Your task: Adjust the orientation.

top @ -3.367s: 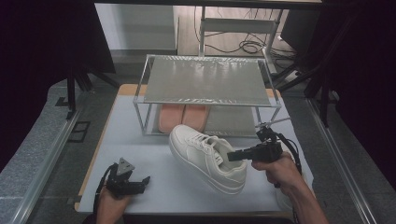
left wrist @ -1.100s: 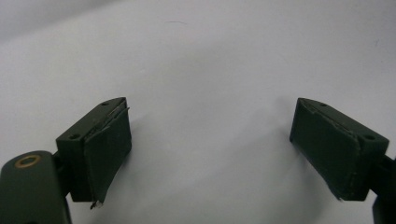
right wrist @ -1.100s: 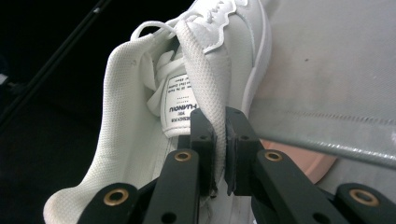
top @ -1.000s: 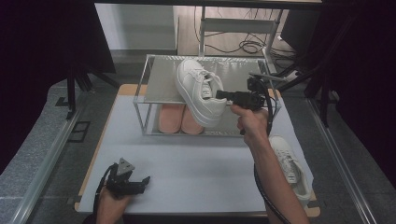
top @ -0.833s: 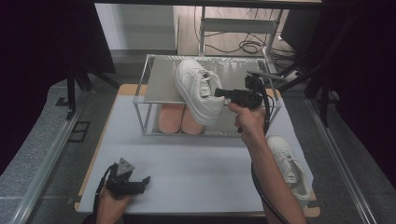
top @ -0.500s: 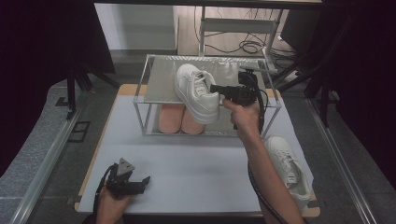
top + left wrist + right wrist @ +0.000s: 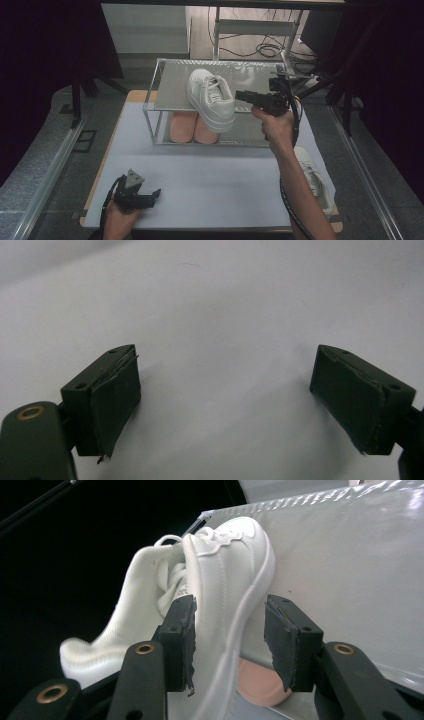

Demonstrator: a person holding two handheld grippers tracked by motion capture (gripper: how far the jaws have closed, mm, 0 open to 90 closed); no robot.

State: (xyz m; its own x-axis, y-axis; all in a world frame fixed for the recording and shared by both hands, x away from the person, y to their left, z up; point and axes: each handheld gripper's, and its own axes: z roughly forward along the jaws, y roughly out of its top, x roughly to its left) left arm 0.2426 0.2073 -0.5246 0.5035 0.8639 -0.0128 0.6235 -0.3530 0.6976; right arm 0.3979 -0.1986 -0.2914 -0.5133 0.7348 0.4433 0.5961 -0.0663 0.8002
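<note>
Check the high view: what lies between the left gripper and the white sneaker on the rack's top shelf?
Between the left gripper and the white sneaker lie bare table and the rack's front rail, pink shoes beneath.

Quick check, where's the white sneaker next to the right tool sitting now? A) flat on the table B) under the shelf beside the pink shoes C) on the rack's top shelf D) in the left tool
C: the white sneaker rests on the rack's top shelf, above the pink shoes.
</note>
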